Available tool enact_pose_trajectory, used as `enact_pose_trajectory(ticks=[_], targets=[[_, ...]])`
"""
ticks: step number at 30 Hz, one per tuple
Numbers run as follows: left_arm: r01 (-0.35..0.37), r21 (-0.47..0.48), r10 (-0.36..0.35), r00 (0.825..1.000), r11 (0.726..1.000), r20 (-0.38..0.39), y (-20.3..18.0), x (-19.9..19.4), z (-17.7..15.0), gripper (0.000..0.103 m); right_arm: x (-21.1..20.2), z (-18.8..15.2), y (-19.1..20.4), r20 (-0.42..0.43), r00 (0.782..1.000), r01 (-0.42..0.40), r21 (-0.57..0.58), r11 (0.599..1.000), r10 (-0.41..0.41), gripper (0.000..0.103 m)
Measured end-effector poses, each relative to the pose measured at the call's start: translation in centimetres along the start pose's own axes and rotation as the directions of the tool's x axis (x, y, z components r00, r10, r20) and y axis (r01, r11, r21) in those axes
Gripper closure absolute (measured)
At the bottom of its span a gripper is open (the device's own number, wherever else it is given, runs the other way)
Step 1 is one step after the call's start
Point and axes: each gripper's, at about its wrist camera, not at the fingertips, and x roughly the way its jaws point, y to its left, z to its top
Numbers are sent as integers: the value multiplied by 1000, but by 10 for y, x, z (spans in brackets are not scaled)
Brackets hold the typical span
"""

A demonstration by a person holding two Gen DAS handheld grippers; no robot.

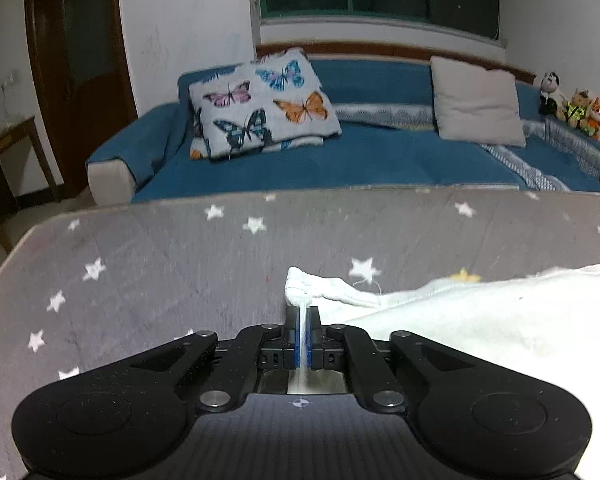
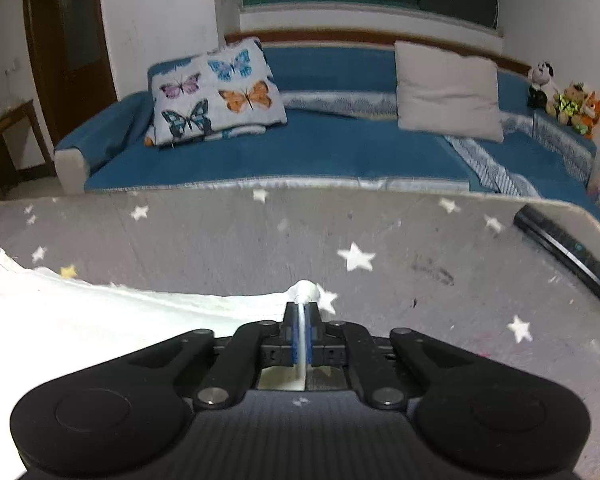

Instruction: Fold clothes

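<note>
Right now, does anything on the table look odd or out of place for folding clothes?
One thing: a long black bar-shaped device lies near the far right edge of the grey star-patterned tablecloth, apart from the white garment. Dark smudges mark the cloth nearby.

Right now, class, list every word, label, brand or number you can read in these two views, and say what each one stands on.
None can be read.
Black device on the star-print table cover: faint markings, too small and blurred.
Butterfly pillow: pictures only, no text.
White garment: no print visible.
</note>
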Motion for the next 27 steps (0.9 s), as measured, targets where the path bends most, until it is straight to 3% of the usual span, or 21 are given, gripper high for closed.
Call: enact_pose_trajectory(ticks=[3,7,11,21,27], targets=[[-3,-19,3,1000,1000,-8,6,-7,-2,92,-9,-1,-2,-2,1000,-11,-4,1000,11,94],[6,-11,-6,1000,1000,1,8,-33,-4,69,-31,-6,-2,-11,999,-35,-20,999,35,87],[21,48,-21,1000,999,9,3,-65,-15,60,-60,-14,0,-30,997,-72,-49,996,71,87],[54,134,-53,998,989,-14,8,-150,-82,52,-126,-85,-5,-135,984,-122,-62,991,112,84],[-4,136,2,1000,991,15,27,-196,-130,51,-167,-134,-23,-141,982,-129,-2,992,128,79]])
